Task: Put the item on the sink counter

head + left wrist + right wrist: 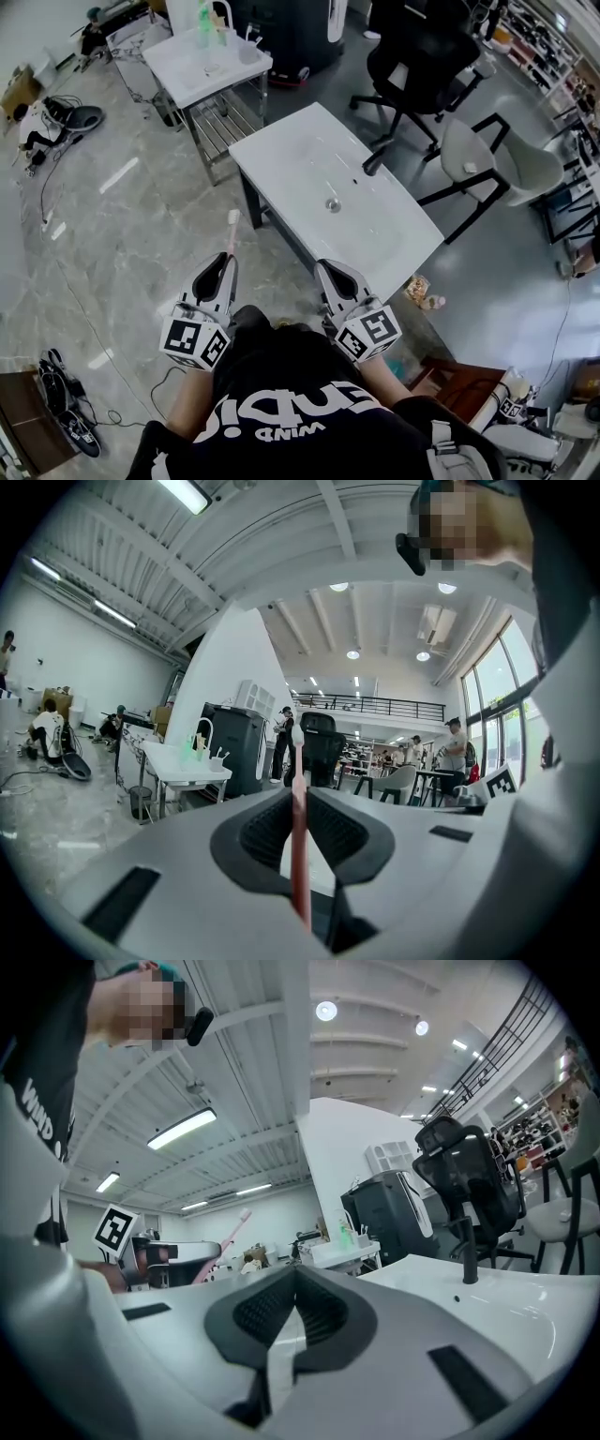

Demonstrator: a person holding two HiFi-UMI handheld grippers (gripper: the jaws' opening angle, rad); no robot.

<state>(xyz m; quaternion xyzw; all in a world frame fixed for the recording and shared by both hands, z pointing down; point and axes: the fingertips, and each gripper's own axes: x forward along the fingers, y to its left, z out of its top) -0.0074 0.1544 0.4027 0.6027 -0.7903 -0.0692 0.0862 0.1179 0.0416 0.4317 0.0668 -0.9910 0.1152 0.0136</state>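
Note:
A pink toothbrush (231, 236) with a white head sticks up and forward out of my left gripper (228, 259), which is shut on its handle; the left gripper view shows the toothbrush (298, 829) pinched between the jaws of that gripper (299, 792). My right gripper (324, 268) hangs beside it, shut with nothing in it, its closed tips (295, 1268) meeting. Both hover at the near edge of the white sink counter (281, 150), which has a black faucet (373, 162) and a drain (332, 203). The right gripper view shows the toothbrush (226, 1245) off to its left.
A second white sink table (192, 64) with a green bottle (203, 23) stands at the back left. A black office chair (422, 66) and a grey chair (487, 159) stand behind and to the right of the counter. Cables and gear (56, 117) lie on the floor at left.

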